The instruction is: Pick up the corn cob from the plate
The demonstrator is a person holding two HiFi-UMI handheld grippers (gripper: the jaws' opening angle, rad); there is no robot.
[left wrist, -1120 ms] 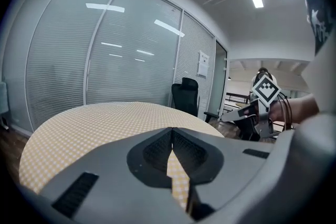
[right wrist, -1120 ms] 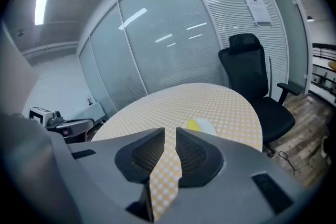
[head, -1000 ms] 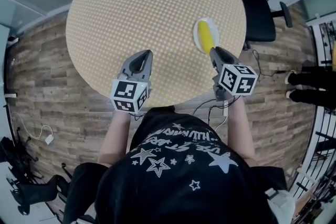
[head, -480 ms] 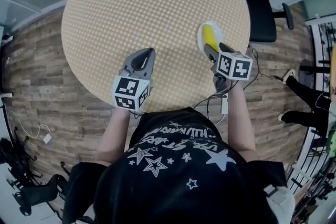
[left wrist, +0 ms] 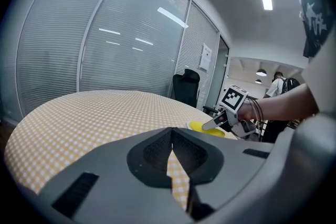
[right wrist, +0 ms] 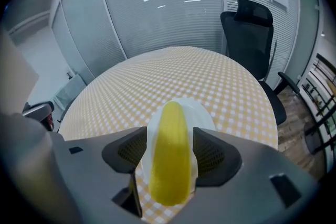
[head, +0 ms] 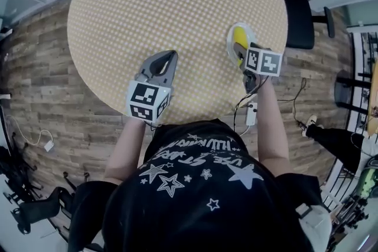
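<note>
Yellow corn cob (right wrist: pixel 169 155), smooth and tapered: lies on a small white oval plate (right wrist: pixel 202 113) near the right edge of the round bench in yellow-checked cloth (head: pixel 177 3).

Right tongs (head: pixel 239 54): jaws just opened wide, the cob's near end showing between them, pads not on it, nothing gripped. The cob's long axis runs straight away along these tongs' own line.

Left tongs (left wrist: pixel 171 136): jaws together, empty, well apart from the plate. The right hand is nearer.

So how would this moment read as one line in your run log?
right gripper: jaws just opened, astride corn cob, no grip | corn cob: lying on plate | left gripper: shut, empty, above table
</note>
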